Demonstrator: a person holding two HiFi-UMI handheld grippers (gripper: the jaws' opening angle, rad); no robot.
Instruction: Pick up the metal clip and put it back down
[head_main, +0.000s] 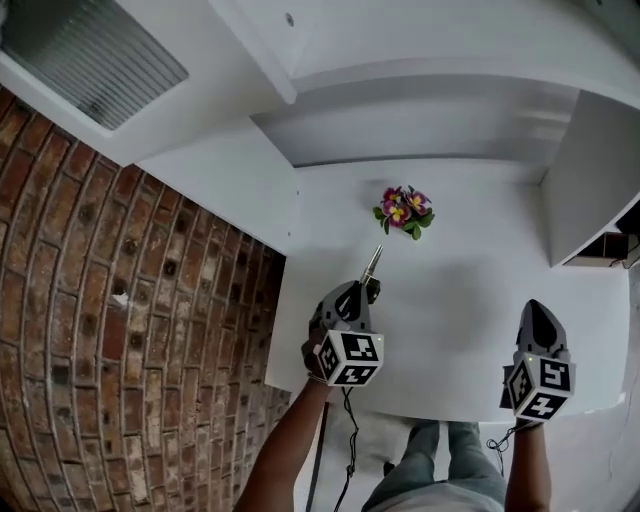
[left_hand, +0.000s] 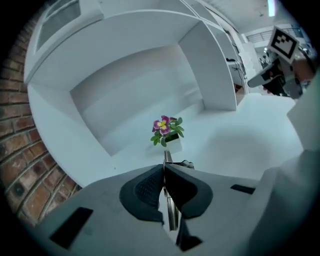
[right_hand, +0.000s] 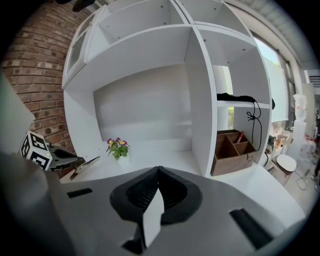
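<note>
My left gripper is shut on the metal clip, a slim silver piece that sticks out past the fingertips toward the flower pot. In the left gripper view the clip runs between the pressed black pads and pokes out in front of that gripper. The gripper hangs above the left part of the white desk. My right gripper hovers over the desk's right front, its jaws together with nothing between them. From the right gripper view the clip shows at the far left.
A small white pot of purple and yellow flowers stands at the middle back of the desk. White shelving rises behind and to the right. A wooden organiser sits in a right-hand compartment. A brick wall borders the left side.
</note>
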